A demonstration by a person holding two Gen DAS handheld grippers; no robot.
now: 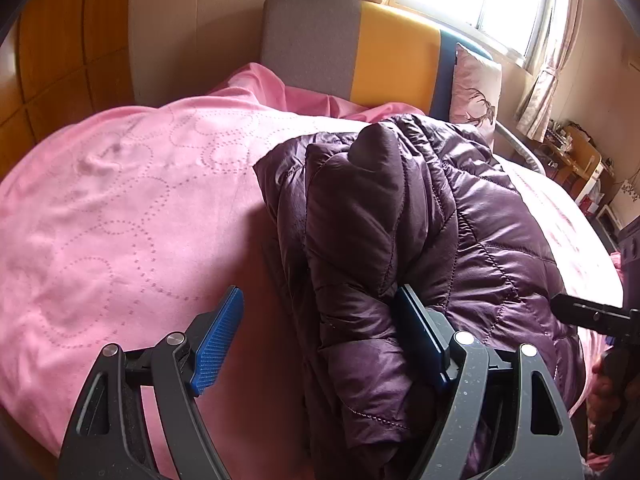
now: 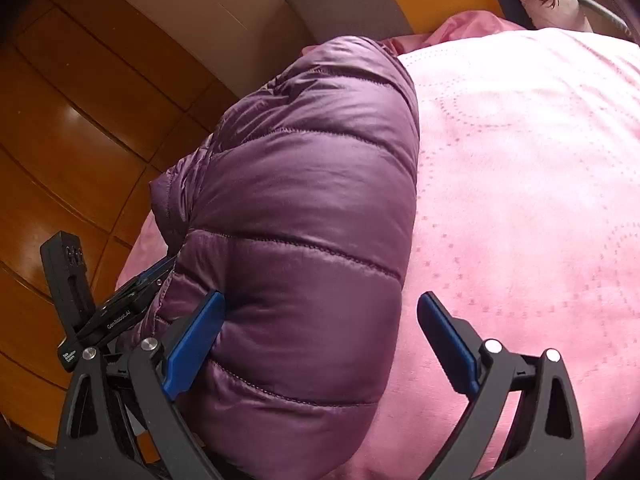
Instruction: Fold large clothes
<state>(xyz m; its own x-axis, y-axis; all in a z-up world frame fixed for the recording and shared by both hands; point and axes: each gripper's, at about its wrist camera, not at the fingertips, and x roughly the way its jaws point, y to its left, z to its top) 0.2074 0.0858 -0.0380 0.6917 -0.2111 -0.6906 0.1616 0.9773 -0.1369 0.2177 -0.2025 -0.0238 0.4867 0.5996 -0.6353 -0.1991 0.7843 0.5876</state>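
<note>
The bed (image 1: pixel 120 200) carries the purple jacket (image 1: pixel 420 220), bundled near its edge. Your left gripper (image 1: pixel 320 344) stands wide, the fold between its pads unpinched; your right gripper (image 2: pixel 320 348) gapes wide too. Close squarely on thick padding so the slippery fabric can't slide.

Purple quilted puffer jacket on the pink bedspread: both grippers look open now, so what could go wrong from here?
1. The purple quilted puffer jacket is puffy and slick; with the left gripper and right gripper open, the folded bundle may spring apart.
2. It lies near the edge of the pink bedspread and could slide off.
</note>
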